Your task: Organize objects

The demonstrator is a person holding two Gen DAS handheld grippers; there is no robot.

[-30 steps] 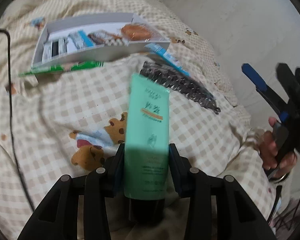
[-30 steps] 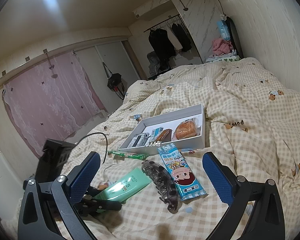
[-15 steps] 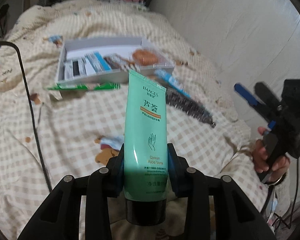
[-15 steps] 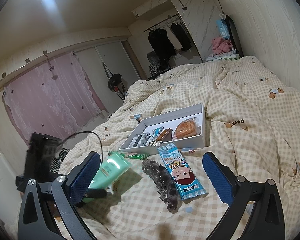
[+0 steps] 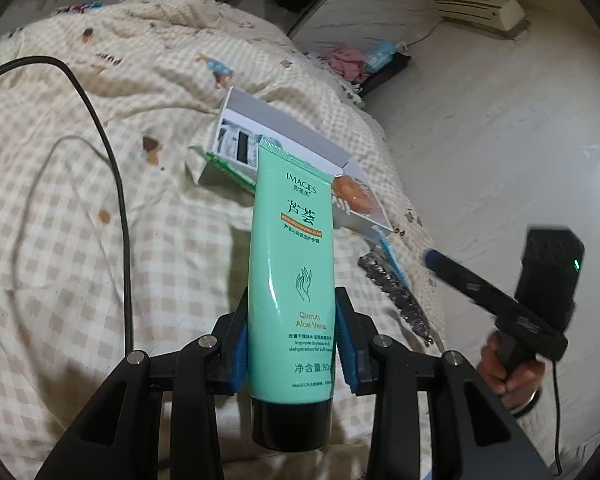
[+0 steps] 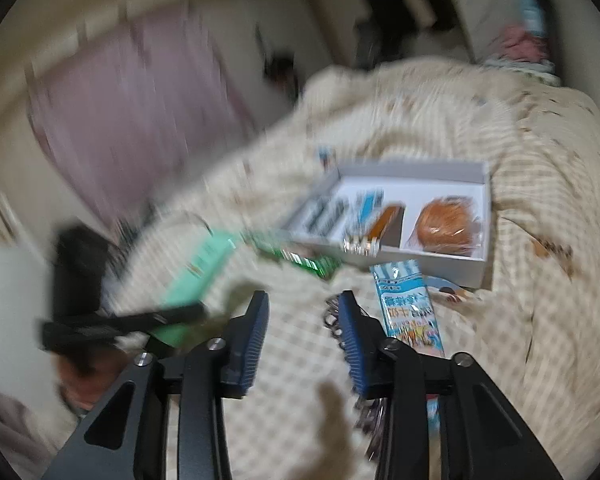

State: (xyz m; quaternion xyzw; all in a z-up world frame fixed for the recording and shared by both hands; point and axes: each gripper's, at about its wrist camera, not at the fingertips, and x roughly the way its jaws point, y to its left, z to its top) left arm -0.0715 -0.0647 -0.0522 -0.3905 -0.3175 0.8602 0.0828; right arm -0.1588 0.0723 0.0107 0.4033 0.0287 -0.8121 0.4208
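My left gripper (image 5: 291, 332) is shut on a green hand cream tube (image 5: 292, 264), cap toward me, held above the bed; the tube shows blurred in the right wrist view (image 6: 198, 268). Beyond it lies the white box (image 5: 300, 136) with snacks and a wrapped bun (image 6: 446, 226) inside. My right gripper (image 6: 302, 336) has its jaws partly closed with a gap and nothing between them; it hovers over the blanket beside a dark hair claw (image 6: 336, 320) and a blue snack packet (image 6: 410, 312). It also shows in the left wrist view (image 5: 432, 258).
A green packet (image 6: 296, 258) lies against the box's front wall. A black cable (image 5: 116, 184) runs across the checked blanket (image 5: 60, 240) at left. The wall (image 5: 500, 140) runs along the bed's right side.
My left gripper has lifted and tilted the tube up, closer to the box. My right gripper has narrowed its jaws and swung down toward the hair claw; its view is motion-blurred.
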